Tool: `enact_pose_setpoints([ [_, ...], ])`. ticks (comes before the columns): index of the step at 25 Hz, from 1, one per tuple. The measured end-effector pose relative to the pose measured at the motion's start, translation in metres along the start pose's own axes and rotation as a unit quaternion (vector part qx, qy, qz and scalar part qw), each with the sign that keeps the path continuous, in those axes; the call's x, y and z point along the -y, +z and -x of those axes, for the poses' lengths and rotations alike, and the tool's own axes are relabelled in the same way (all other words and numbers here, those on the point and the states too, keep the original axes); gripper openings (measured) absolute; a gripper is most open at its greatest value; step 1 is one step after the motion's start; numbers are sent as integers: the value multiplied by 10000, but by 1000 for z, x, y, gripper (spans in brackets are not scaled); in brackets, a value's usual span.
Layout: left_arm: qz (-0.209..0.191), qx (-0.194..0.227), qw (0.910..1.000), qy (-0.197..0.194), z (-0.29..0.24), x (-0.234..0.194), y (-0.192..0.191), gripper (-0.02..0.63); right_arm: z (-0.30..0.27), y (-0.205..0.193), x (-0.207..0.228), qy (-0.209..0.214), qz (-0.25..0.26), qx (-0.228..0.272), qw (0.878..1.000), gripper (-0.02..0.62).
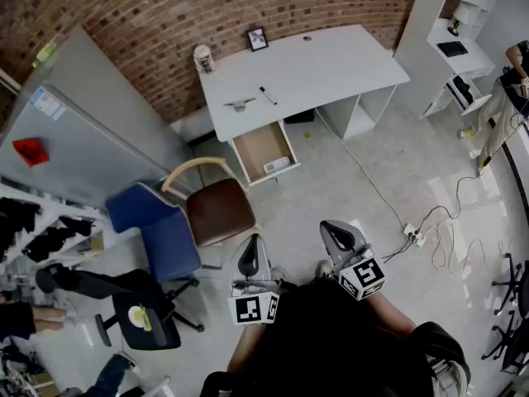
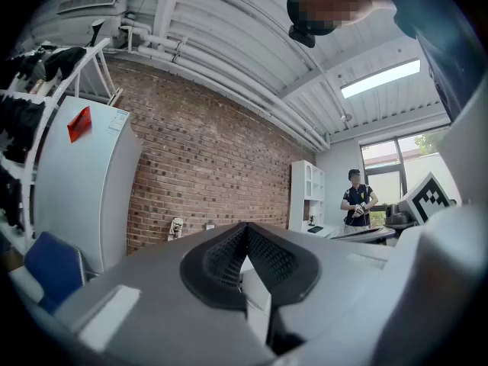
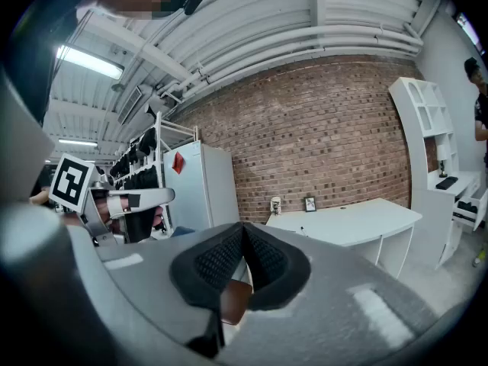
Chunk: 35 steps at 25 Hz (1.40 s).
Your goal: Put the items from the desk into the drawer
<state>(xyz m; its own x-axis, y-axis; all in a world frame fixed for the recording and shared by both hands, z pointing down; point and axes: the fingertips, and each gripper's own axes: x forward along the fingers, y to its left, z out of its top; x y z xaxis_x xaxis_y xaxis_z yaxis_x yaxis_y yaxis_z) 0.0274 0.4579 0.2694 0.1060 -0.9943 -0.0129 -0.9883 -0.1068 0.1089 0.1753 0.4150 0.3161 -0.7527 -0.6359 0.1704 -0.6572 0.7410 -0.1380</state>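
My left gripper (image 1: 253, 242) and right gripper (image 1: 335, 228) both have their fingers pressed together on nothing, well short of the brown chair (image 1: 219, 209). Beyond it the drawer (image 1: 256, 145) is open below the counter (image 1: 331, 60), where the pen (image 1: 268, 96) lies. I'd skirt the chair first, then spread the fingers.

The person is holding both grippers forward, side by side and close together. The left gripper (image 1: 253, 245) is pointing level, its jaws pressing together with nothing between them. The right gripper (image 1: 334, 228) is tilting slightly downward, its jaws likewise closed and empty.
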Motion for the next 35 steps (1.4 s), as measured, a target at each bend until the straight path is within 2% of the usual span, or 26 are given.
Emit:
enact_pose_setpoints([
  [8, 21, -39, 10000, -1, -2, -2, -3, 12, -3, 1, -1, 47, -73, 64, 9999, 5],
  [11, 80, 86, 9999, 111, 0, -5, 1, 6, -2, 2, 1, 19, -110, 108, 9999, 5],
  [12, 119, 159, 9997, 170, 0, -8, 4, 37, -2, 2, 2, 9, -130, 121, 9998, 5],
  [13, 160, 201, 9995, 205, 0, -10, 6, 158, -2, 3, 2, 1, -152, 132, 9998, 5],
  [14, 191, 208, 9994, 219, 0, -12, 6, 234, -1, 4, 2, -9, -164, 139, 9998, 5],
  [15, 201, 193, 9994, 221, 0, -14, 6, 253, -1, 5, 2, -22, -165, 142, 9998, 5],
  [29, 269, -59, 9996, -16, 9, -47, -6, 238, -25, -1, -29, -131, -74, 36, 9999, 5],
  [35, 348, -151, 9990, -245, 7, -71, -15, 235, -44, -2, -48, -323, -78, 77, 9994, 5],
])
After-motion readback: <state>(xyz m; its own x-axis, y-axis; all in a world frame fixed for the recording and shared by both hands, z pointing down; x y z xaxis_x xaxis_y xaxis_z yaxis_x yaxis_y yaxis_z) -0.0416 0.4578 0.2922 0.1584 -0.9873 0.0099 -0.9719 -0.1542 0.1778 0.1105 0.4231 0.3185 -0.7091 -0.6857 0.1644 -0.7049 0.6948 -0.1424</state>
